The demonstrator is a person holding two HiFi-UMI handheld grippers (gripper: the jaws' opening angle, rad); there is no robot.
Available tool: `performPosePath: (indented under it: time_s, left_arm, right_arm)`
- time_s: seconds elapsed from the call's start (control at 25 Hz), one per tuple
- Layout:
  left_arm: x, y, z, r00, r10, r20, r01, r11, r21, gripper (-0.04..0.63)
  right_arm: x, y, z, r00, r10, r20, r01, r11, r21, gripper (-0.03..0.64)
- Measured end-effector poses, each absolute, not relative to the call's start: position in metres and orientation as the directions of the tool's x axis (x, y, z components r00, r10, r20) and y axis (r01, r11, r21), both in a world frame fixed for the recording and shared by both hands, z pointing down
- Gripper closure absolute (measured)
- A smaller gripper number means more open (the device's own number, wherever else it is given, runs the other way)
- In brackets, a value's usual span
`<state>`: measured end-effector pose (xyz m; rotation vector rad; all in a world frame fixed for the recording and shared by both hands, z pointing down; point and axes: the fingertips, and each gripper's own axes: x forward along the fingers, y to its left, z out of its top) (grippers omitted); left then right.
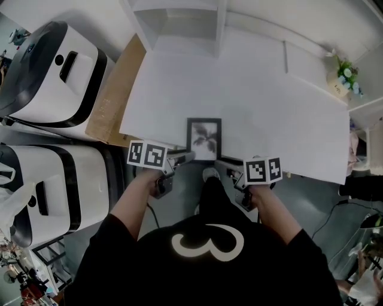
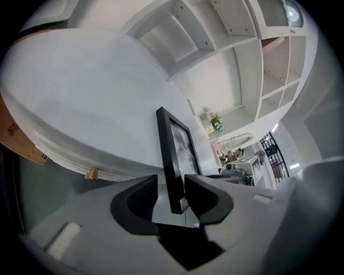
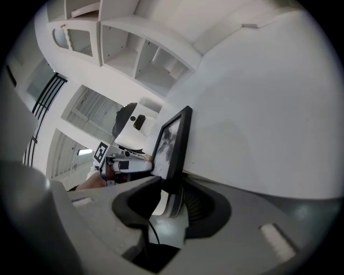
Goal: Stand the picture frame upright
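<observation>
The black picture frame (image 1: 203,139) with a grey plant print stands about upright at the white table's (image 1: 269,119) front edge, its face toward the person. My left gripper (image 1: 184,158) is at its lower left corner. In the left gripper view the frame's edge (image 2: 173,156) sits between the jaws of that gripper (image 2: 171,196), with a clear gap on the left side. My right gripper (image 1: 225,164) is at the lower right corner. In the right gripper view the frame (image 3: 174,142) reaches into the open jaws of that gripper (image 3: 172,200), with a gap beside it.
Two large white and black machines (image 1: 54,72) (image 1: 48,191) stand left of the table, with a cardboard box (image 1: 114,95) between them and it. White shelving (image 1: 179,18) lies behind. A small potted plant (image 1: 346,75) sits far right. The person's shoe (image 1: 209,174) is below the table edge.
</observation>
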<state>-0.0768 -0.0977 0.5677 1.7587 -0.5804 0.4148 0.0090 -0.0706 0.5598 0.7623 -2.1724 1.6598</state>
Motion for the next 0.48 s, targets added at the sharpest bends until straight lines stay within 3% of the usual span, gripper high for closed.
performPosePath:
  time_s: [0.2, 0.48]
  left_arm:
    - [-0.0729, -0.0983, 0.5647, 0.83, -0.142, 0.539, -0.558, -0.205, 0.804, 0.483]
    - [-0.0753, -0.0956, 0.5641, 0.819, -0.117, 0.561, -0.571, -0.252, 0.781, 0.485]
  right_arm:
    - [0.0033, -0.0731, 0.5594, -0.831, -0.217, 0.512, -0.549, 0.173, -0.817, 0.496]
    - [0.0011, -0.0707, 0.5584, -0.829, -0.192, 0.525, -0.557, 0.198, -0.807, 0.5]
